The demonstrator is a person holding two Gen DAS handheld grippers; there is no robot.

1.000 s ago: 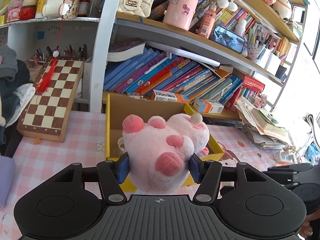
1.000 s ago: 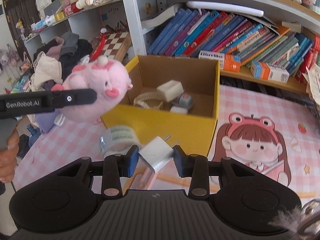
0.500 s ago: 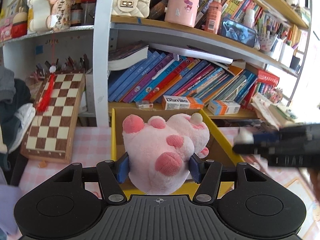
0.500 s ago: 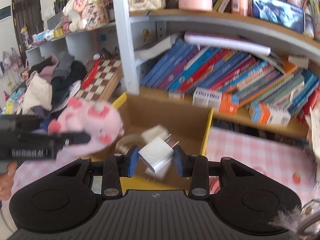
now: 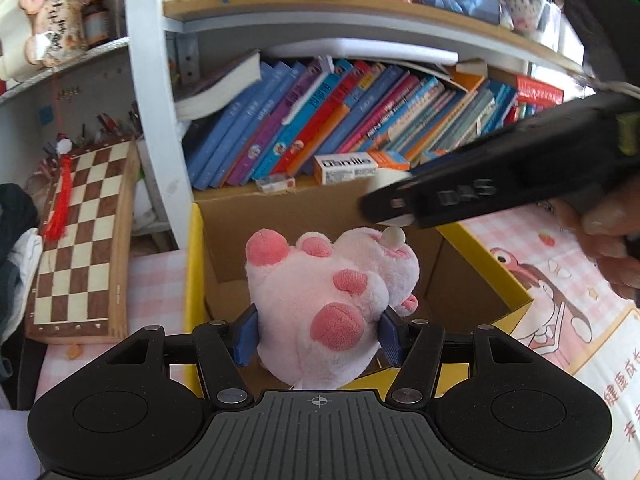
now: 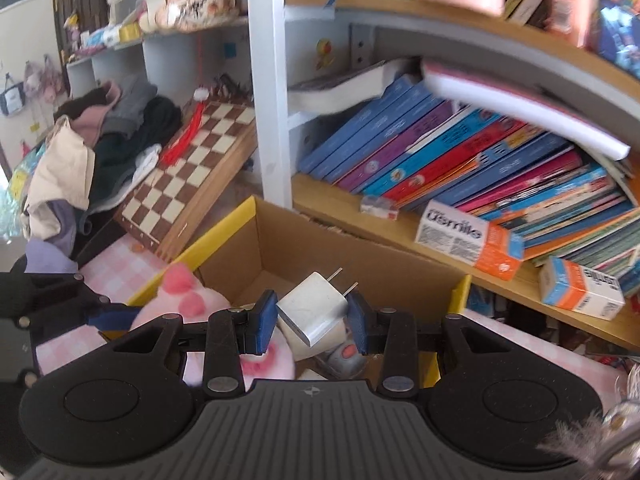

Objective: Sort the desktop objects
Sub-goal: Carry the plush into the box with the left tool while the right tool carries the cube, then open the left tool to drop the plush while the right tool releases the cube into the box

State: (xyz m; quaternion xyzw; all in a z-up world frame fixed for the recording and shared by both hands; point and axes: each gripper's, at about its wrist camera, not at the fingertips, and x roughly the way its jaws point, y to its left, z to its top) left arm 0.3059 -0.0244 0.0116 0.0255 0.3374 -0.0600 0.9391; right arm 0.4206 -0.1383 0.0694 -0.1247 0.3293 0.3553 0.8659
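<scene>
both carried things are over the cardboard box (image 5: pixel 320 216) with yellow rims, so the step in hand looks like the drop-off into it: the left gripper (image 5: pixel 318 334) has its blue pads pressed into the sides of a pink plush toy (image 5: pixel 332 300), which hangs above the box's open top, and the right gripper (image 6: pixel 312 322) is clenched on a white plug adapter (image 6: pixel 314 312), prongs pointing up and away, also above the box interior; in the left wrist view the right gripper (image 5: pixel 480 192) reaches in from the right across the far part of the box, a hand (image 5: pixel 608 248) behind it, while in the right wrist view the left gripper (image 6: pixel 60 308) and the plush toy (image 6: pixel 188 300) sit at the box's left rim; the next move, as i judge it, calls for lowering each thing past the rim and easing the jaws apart, one at a time, since the two grippers crowd the same opening and could knock each other; a small grey and orange thing (image 6: pixel 344 354) already lies in the box under the adapter, what it is i cannot tell; around the box are a chessboard (image 5: pixel 84 236) leaning at the left with a red tassel (image 5: pixel 60 204), a row of slanted books (image 5: pixel 340 120) on the shelf behind, small cartons (image 6: pixel 468 236) before the books, a heap of clothes (image 6: pixel 92 152) further left, and a pink checked tablecloth (image 5: pixel 156 280) under everything; the shelf edge just behind the box leaves little room at the back
</scene>
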